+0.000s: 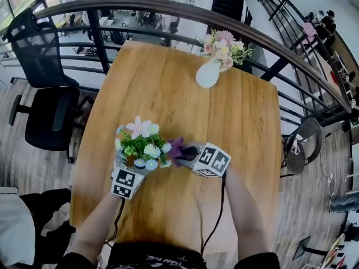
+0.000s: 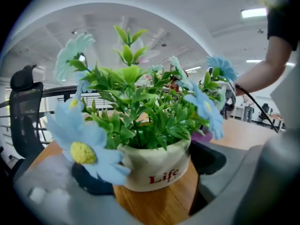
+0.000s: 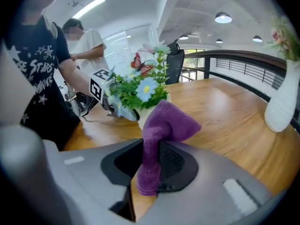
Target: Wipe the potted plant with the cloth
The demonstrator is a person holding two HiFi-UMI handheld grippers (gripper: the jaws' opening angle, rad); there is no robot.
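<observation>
Left gripper (image 2: 147,172): jaws closed on the white pot (image 2: 157,165) of the potted plant (image 2: 140,121), pads against its two sides. The pot is upright on the wooden table (image 1: 235,128). Right gripper (image 3: 151,165): just right of the potted plant, jaws pinched on the purple cloth (image 3: 166,121). The cloth's free fold lies at the leaves on that side. White vase (image 1: 208,73): well beyond the potted plant.

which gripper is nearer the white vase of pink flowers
Right. The right gripper, pinching the purple cloth, sits nearside of the white vase; the left gripper, clamped on the cream flowerpot, is farther left.
</observation>
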